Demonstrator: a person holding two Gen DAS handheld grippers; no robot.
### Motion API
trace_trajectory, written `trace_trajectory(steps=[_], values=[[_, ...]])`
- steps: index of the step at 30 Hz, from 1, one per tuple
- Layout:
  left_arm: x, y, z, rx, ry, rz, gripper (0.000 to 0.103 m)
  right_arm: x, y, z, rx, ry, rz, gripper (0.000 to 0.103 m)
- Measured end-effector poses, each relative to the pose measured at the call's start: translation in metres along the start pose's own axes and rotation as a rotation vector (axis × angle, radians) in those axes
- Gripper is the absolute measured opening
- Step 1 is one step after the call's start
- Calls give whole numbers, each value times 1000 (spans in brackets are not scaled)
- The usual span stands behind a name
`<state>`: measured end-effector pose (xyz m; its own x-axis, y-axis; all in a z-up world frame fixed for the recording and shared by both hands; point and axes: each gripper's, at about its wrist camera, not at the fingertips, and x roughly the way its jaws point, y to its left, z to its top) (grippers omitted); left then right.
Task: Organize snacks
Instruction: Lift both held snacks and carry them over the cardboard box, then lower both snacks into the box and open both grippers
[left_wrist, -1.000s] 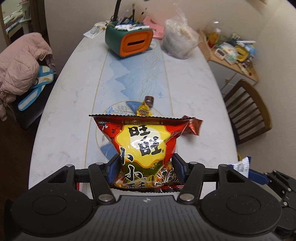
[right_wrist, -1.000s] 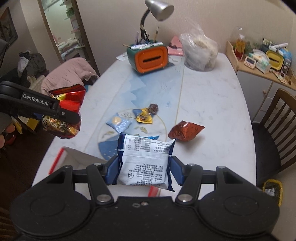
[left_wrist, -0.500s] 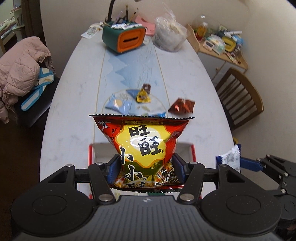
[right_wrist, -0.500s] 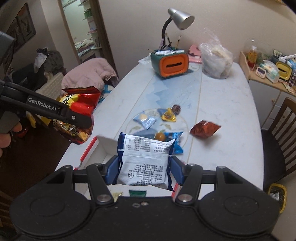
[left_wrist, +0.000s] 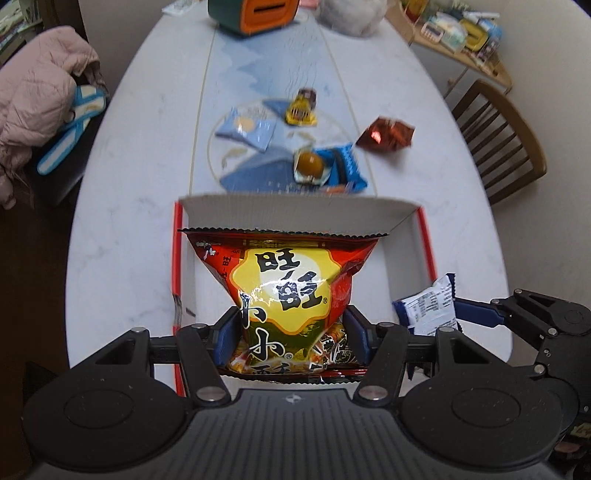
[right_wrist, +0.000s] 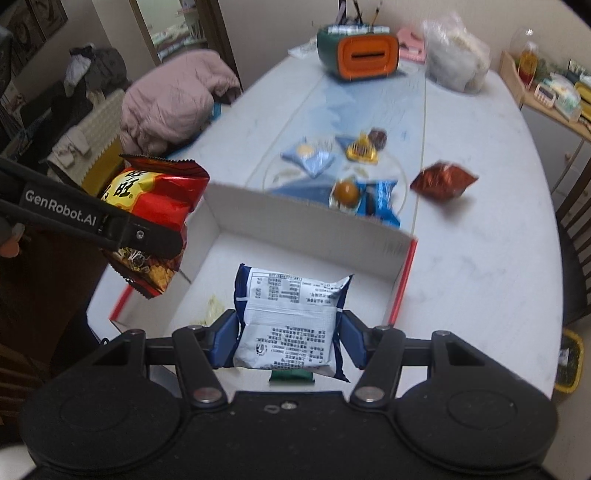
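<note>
Right wrist, white packet between gripper fingers

Pink jacket beside table; orange organizer.

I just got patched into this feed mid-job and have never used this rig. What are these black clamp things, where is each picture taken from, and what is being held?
There is no robot arm: a person holds a two-finger gripper in each hand, and each has a fisheye camera looking along its fingers.

The left wrist view shows the left gripper shut on a red and yellow snack bag. The right wrist view shows the right gripper shut on a white and blue packet. Both hang over an open white box with red edges on the table.

Beyond the box lie loose snacks, among them a red foil packet and a light blue packet.
</note>
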<state>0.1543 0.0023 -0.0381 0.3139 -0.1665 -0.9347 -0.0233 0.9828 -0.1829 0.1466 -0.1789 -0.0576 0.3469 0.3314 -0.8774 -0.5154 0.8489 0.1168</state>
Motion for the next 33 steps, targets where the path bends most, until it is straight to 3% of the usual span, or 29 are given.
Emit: trace_trajectory(steps=[17, 33], values=[[104, 3, 9, 2, 121, 91, 59, 95, 18, -21, -71, 174, -50, 58], [151, -2, -8, 24, 181, 106, 60, 122, 23, -28, -87, 223, -66, 59]])
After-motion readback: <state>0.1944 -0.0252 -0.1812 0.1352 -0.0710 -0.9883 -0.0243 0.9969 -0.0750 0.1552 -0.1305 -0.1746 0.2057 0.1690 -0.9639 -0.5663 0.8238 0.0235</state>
